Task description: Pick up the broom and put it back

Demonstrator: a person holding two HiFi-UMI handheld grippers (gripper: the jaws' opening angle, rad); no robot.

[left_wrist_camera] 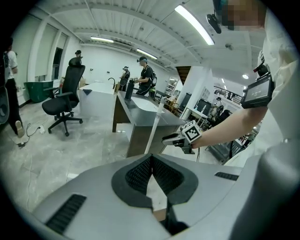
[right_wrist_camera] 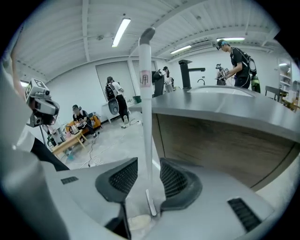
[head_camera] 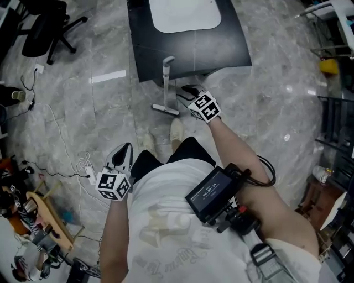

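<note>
The slim white broom stands on the glossy, grey-veined marble floor. Its narrow flat head is down on the tiles and its smooth round pole runs almost straight up, the grey hooked tip by the edge of the dark matte counter with its white inset basin. The right gripper is just beside the pole, which shows in the gap between its ribbed black pads; they are spread apart and clamp nothing. The left gripper hangs by the person's hip, well apart from the broom, jaws closed together on nothing. A black wheeled office chair and loose white cables lie off to one side.
</note>
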